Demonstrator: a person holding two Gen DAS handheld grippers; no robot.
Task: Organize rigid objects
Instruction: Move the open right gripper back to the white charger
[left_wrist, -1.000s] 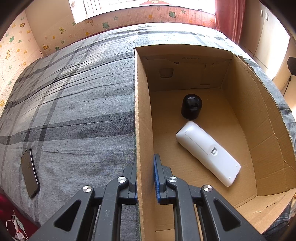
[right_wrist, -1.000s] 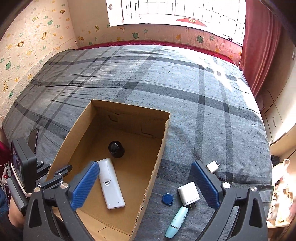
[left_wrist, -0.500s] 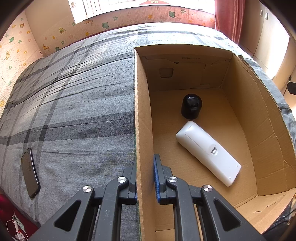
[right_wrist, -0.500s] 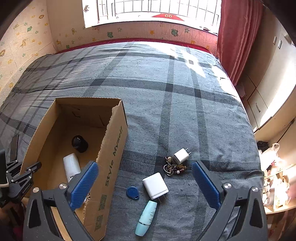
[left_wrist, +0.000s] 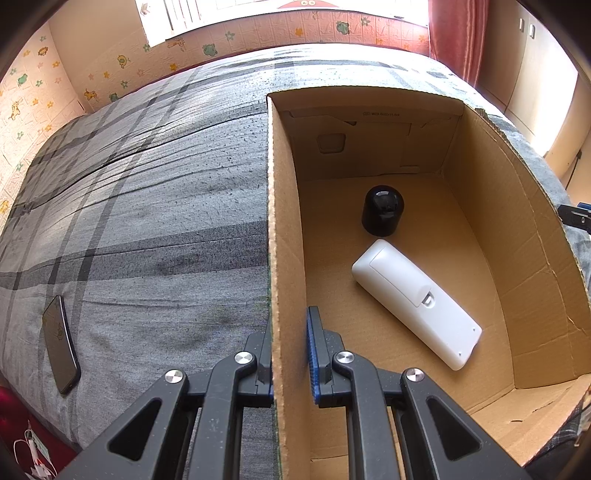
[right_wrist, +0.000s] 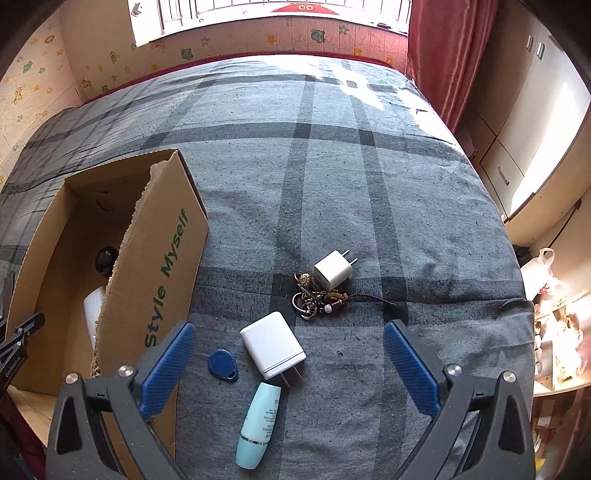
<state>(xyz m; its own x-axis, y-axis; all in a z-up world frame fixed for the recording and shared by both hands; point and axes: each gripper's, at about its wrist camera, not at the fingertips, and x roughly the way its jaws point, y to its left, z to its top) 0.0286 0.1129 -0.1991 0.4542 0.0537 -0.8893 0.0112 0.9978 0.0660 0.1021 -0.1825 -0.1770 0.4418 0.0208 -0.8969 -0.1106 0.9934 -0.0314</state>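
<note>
Close up, the left gripper (left_wrist: 290, 354) is clamped on the near left wall of a cardboard box (left_wrist: 280, 229), one blue pad inside, the other outside. Inside the box lie a white remote (left_wrist: 413, 302) and, just beyond it, a black cap (left_wrist: 382, 216). Beside the box, the right gripper (right_wrist: 288, 362) hangs with jaws spread wide and empty over the grey checked bedspread (right_wrist: 369, 166). Between its pads lie a large white charger (right_wrist: 271, 343), a blue key fob (right_wrist: 222, 364) and a pale blue bottle (right_wrist: 258, 426). Just past them are a small white plug (right_wrist: 331, 274) and a bunch of keys (right_wrist: 317, 297), touching. A dark phone (left_wrist: 61, 349) lies well left of the box.
</note>
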